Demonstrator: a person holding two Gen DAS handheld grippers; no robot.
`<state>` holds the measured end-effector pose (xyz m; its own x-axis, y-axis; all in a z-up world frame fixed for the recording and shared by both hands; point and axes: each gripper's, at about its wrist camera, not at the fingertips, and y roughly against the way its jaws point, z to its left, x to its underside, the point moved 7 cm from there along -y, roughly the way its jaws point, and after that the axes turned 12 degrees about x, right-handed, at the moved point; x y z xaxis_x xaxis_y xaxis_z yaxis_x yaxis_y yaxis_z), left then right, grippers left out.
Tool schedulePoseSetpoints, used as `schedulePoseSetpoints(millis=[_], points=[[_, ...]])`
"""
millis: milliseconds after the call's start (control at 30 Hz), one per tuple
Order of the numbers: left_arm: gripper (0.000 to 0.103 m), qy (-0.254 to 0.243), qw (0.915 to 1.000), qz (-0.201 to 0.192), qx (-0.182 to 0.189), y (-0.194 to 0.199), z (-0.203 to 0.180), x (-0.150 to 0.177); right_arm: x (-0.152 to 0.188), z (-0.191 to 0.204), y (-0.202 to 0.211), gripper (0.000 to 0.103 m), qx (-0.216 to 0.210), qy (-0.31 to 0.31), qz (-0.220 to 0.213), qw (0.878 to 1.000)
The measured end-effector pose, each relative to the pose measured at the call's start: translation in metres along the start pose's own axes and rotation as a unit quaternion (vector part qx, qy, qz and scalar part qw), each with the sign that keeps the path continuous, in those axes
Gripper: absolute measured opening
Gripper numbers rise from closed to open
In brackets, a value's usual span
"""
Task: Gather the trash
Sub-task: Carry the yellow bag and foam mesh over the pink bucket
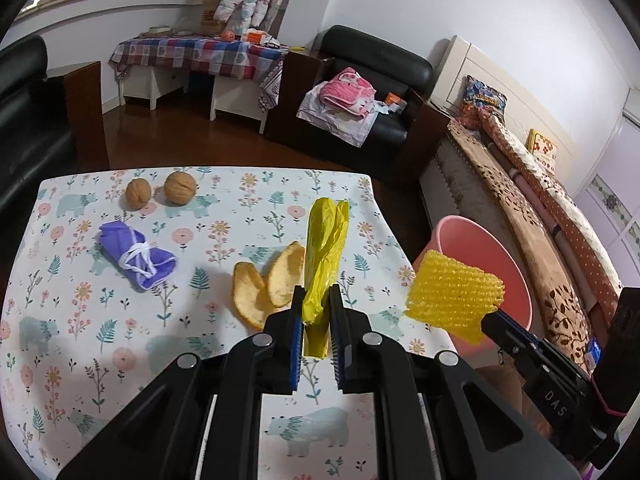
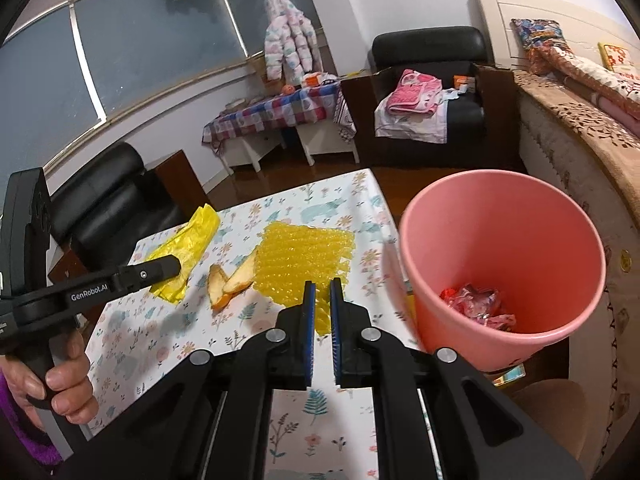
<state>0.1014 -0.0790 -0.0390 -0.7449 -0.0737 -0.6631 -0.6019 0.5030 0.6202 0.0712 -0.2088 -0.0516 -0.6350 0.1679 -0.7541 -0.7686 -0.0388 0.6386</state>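
A bedroom table [image 1: 120, 360] in a flowered cloth carries the litter. The left gripper [image 1: 316, 308] is clamped on a yellow plastic bag [image 1: 324, 248], the right gripper [image 2: 322, 304] on yellow bubble wrap [image 2: 296, 264], both lifted off the table, probably for the pink bin [image 2: 500, 216] beside its right edge. Orange peel [image 1: 264, 284] lies near the middle. Only the left view shows two walnuts [image 1: 160, 192] at the far edge and a purple cloth roll [image 1: 136, 256]; only the right shows wrappers [image 2: 476, 304] in the bin.
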Motion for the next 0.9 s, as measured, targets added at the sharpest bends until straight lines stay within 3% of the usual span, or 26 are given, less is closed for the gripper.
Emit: schedulePoseSetpoints(millis=[900], points=[[0.011,-0.038,0.9988,0.032,0.001,-0.031,-0.042,-0.002,-0.013,-0.047,0.001,0.007,0.019,-0.052,-0.023,0.998]])
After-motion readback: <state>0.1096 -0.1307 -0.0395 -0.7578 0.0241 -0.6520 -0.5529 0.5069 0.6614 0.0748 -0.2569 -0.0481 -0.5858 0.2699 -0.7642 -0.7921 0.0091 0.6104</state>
